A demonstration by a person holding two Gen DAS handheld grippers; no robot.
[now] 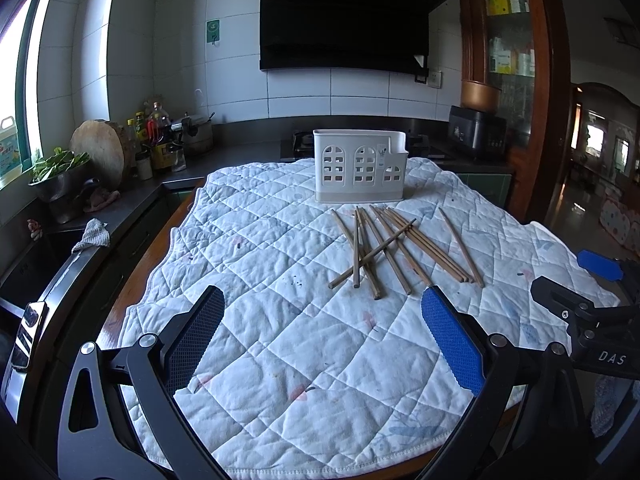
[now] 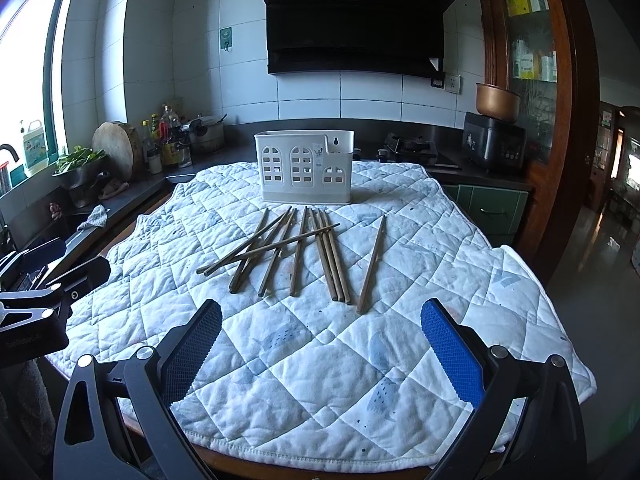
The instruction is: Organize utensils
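Several wooden chopsticks (image 1: 384, 246) lie loose on a white quilted cloth (image 1: 280, 320), some crossed; they also show in the right wrist view (image 2: 296, 252). One chopstick (image 2: 373, 260) lies apart at the right. A white utensil holder (image 1: 360, 170) with arched cut-outs stands upright behind them, also in the right wrist view (image 2: 305, 167). My left gripper (image 1: 324, 312) is open and empty, short of the chopsticks. My right gripper (image 2: 320, 322) is open and empty, just short of the chopstick ends. The right gripper shows at the right edge of the left wrist view (image 1: 580, 292).
The cloth covers a round wooden table (image 2: 248, 470). A dark counter (image 1: 132, 200) at left holds a metal bowl of greens (image 1: 60, 180), a round cutting board (image 1: 102, 150) and bottles (image 1: 158, 136). A stove (image 2: 412, 148) and black cooker (image 2: 494, 146) stand behind.
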